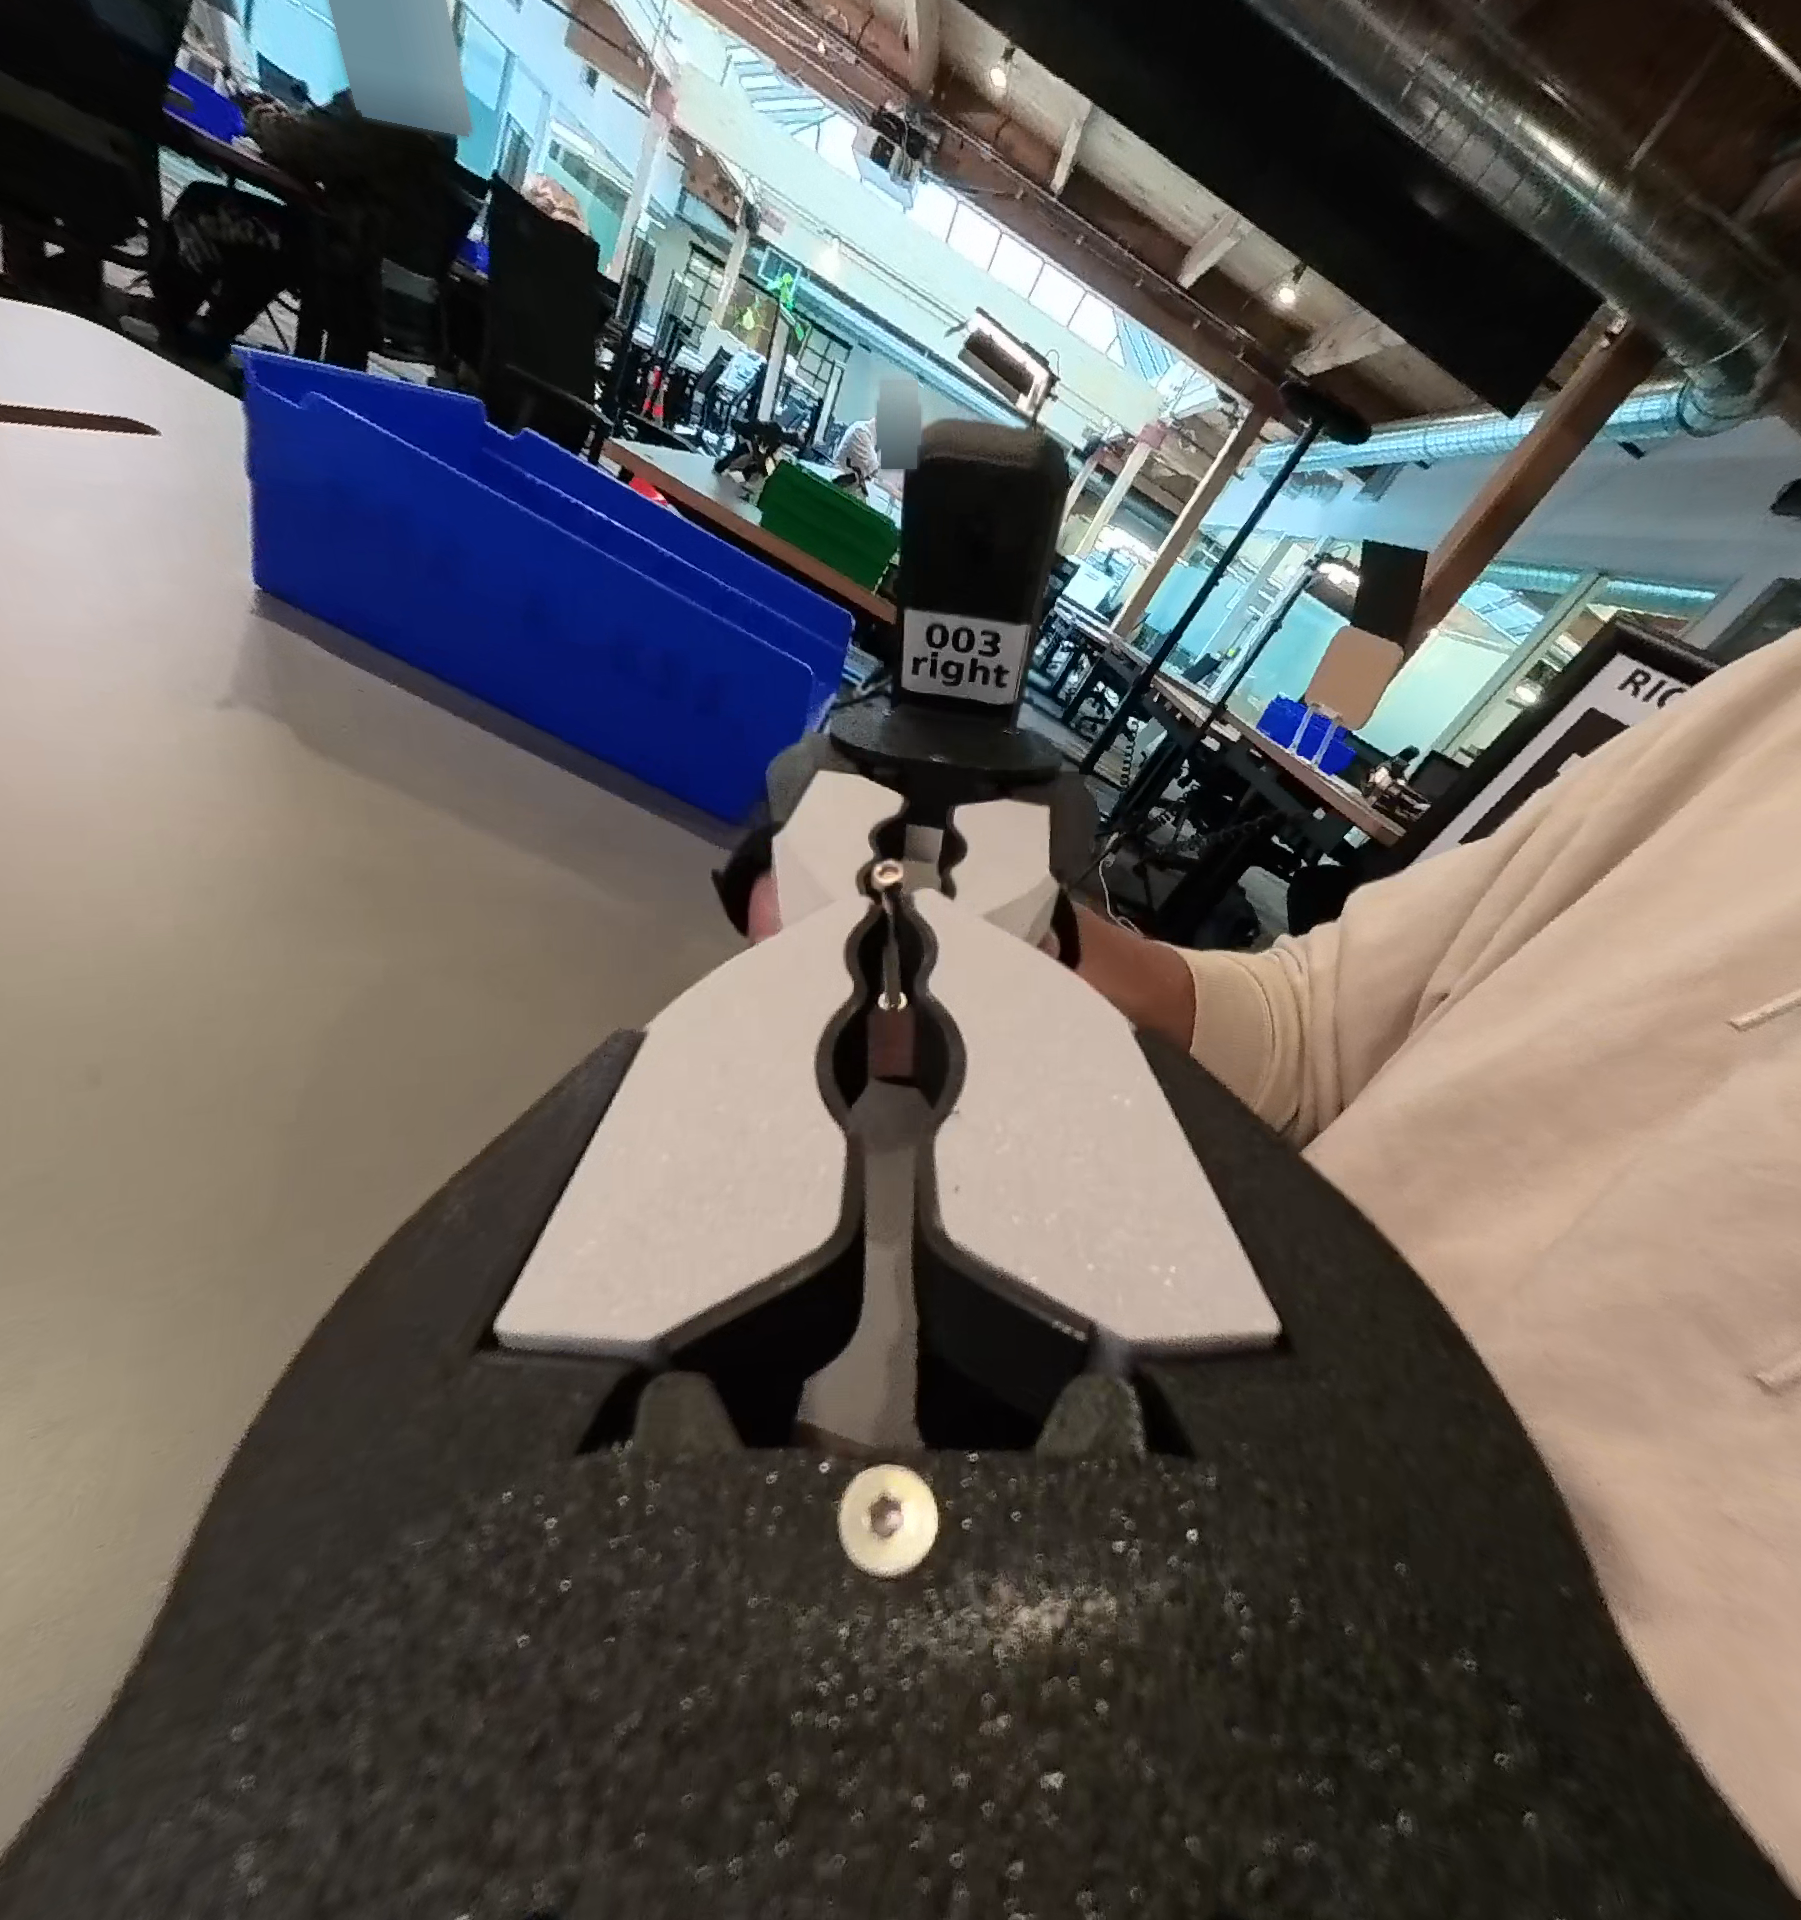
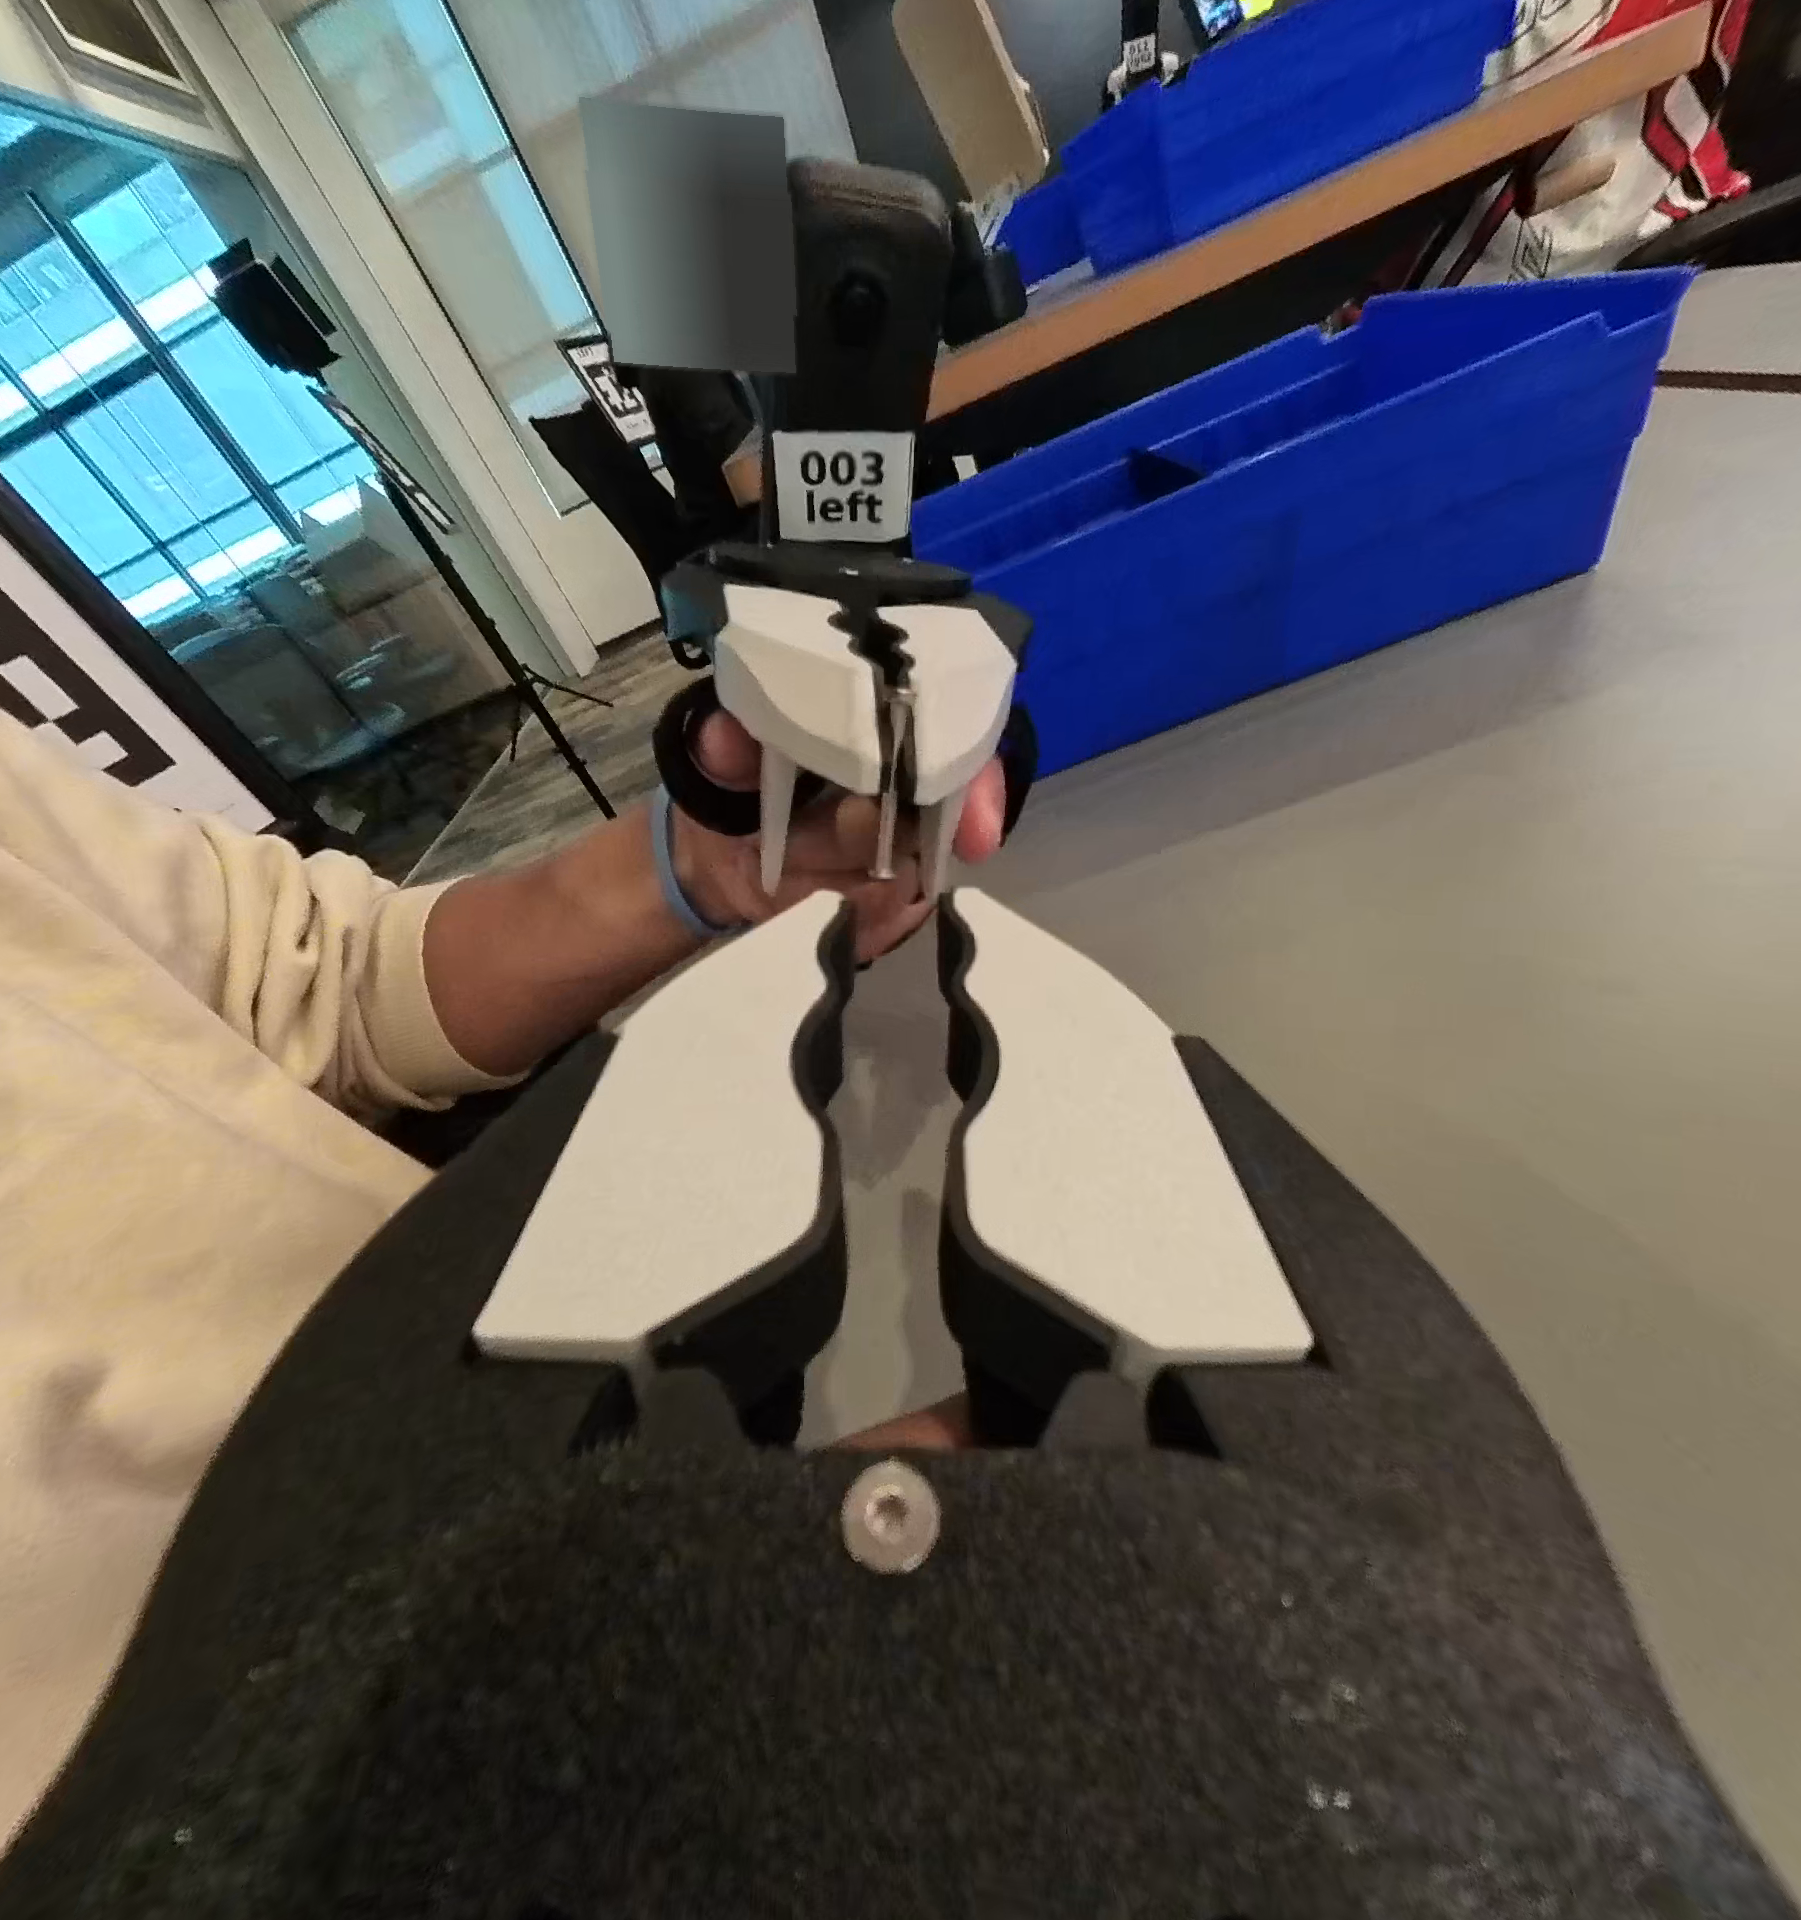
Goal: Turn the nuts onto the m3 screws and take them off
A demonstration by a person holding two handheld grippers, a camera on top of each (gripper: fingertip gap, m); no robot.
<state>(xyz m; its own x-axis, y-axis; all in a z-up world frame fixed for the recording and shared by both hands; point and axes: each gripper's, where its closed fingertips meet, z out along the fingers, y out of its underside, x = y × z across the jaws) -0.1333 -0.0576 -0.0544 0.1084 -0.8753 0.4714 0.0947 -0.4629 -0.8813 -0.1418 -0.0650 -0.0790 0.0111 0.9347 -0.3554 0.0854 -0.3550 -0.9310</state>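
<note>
Two grippers (image 1: 888,914) (image 2: 891,914), one screw (image 2: 892,784), one blue bin (image 1: 522,582), one table (image 1: 252,935).

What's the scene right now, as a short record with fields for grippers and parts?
left gripper: shut on screw
right gripper: open, empty, facing the screw's free end
nut: too small to tell
bin: blue, on table

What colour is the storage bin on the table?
Blue; the bin shows best in the right wrist view.
</note>
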